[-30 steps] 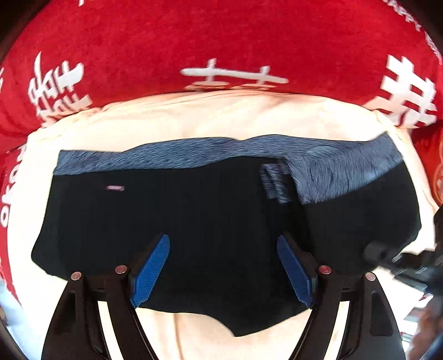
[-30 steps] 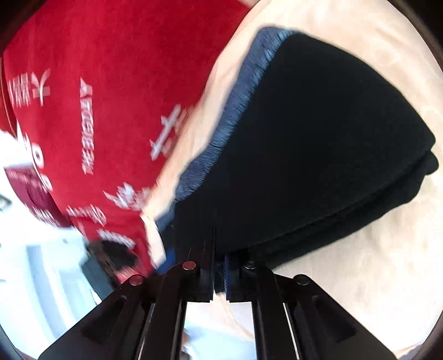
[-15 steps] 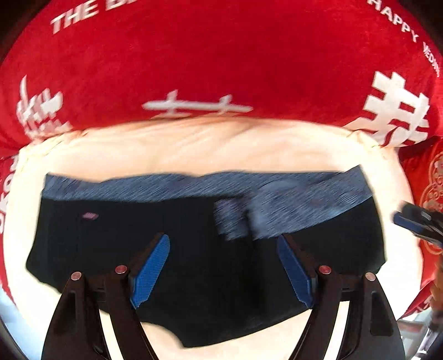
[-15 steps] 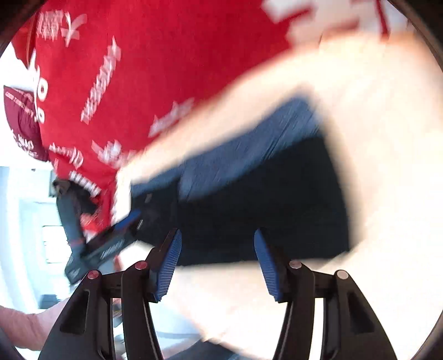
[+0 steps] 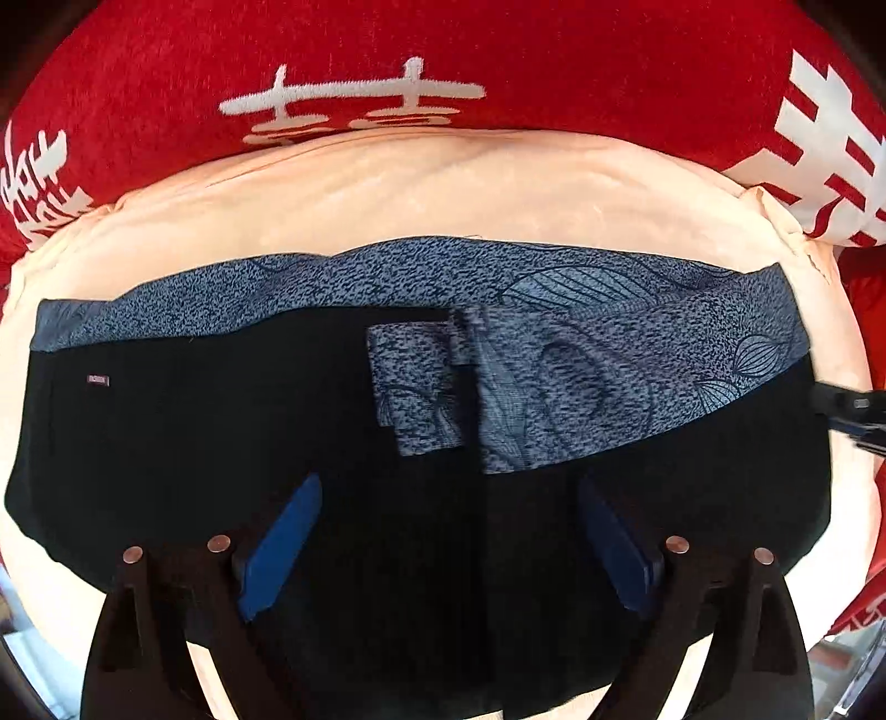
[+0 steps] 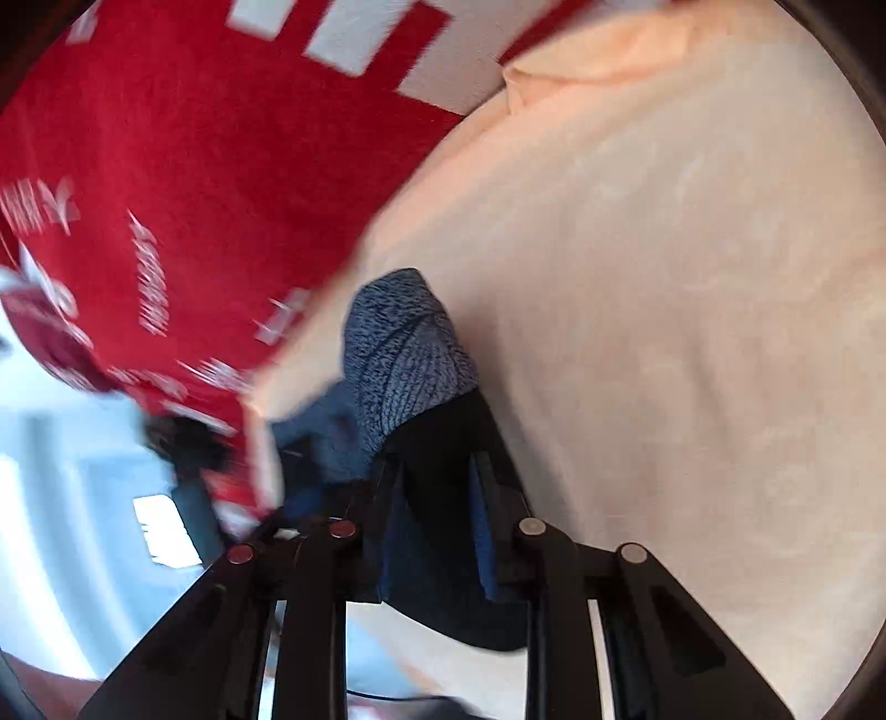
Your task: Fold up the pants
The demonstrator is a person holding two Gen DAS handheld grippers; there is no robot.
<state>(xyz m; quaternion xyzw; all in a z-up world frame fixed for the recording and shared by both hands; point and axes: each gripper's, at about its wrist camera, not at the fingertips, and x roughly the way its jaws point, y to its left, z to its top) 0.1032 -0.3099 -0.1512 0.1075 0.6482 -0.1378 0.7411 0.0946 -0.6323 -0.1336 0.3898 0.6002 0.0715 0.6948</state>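
Pants [image 5: 221,443] lie under left tongs [image 5: 448,548], between closing right tongs [image 6: 434,515]

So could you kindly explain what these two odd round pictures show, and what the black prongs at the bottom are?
Each picture comes from a fisheye camera mounted on a hand-held gripper that a person carries; the black prongs are its two fingers. The left hand-held gripper looks straight down, its jaws opening over black pants with a blue-grey waistband. These lie on a peach blanket over a red cloth with white characters. The right hand-held gripper views the pants' edge from the side, jaws closing with the fabric between them.
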